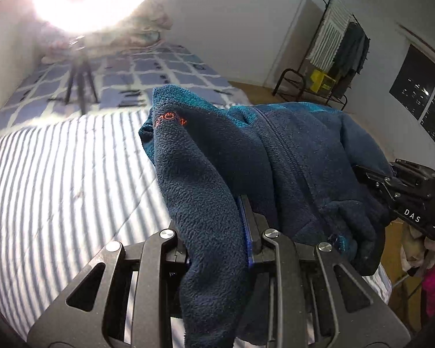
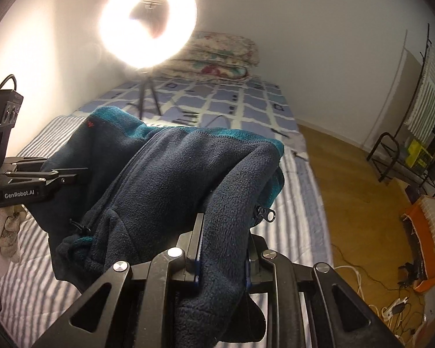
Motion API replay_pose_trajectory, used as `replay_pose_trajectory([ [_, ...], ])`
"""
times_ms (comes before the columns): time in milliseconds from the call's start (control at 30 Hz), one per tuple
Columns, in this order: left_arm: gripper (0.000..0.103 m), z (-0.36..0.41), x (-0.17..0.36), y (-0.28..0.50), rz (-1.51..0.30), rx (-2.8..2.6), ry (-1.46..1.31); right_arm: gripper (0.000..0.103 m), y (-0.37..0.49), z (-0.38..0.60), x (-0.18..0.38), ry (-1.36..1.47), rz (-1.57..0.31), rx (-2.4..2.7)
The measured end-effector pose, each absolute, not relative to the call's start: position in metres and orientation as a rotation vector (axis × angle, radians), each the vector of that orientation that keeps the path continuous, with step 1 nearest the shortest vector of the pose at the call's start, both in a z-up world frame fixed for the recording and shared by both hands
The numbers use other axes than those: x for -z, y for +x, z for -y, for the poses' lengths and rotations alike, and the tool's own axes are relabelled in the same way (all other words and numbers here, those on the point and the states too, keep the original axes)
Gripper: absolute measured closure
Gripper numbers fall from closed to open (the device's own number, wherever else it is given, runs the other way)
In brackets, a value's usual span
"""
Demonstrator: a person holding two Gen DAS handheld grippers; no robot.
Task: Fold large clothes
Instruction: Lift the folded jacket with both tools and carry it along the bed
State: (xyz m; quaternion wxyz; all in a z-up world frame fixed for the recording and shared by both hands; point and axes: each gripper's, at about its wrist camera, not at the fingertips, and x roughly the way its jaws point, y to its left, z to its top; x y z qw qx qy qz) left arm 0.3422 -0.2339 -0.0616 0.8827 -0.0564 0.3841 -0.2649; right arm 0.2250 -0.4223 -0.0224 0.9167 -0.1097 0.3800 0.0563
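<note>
Above the striped bed (image 1: pixel 58 174), "GenRobot.AI" left gripper (image 2: pixel 81 174) and "DAS" right gripper (image 1: pixel 362 174), jaws both clamped on fleece jacket (image 1: pixel 290 150).

Home bedroom: striped bed (image 2: pixel 298 203) beneath gripper, folded quilts (image 2: pixel 220 58) ahead, clothes rack (image 1: pixel 339 52) far right, wood floor (image 2: pixel 348 179)

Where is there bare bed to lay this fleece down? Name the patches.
Free: the striped sheet left of the fleece jacket, up to the checked blanket. Crowded: the blanket's far end, with the ring light tripod and stacked quilts.
</note>
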Motion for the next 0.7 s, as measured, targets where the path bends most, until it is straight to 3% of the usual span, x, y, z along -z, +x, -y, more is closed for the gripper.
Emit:
replay_pose_trajectory([
  [333, 0.079, 0.316, 0.073, 0.463, -0.742, 0.577, -0.125, 0.084, 0.334, 0.487, 0.022, -0.232, -0.729, -0.018],
  [700, 0.08, 0.356, 0.104, 0.541, -0.734, 0.557, -0.181, 0.084, 0.426, 0.525, 0.068, -0.204, -0.73, 0.029],
])
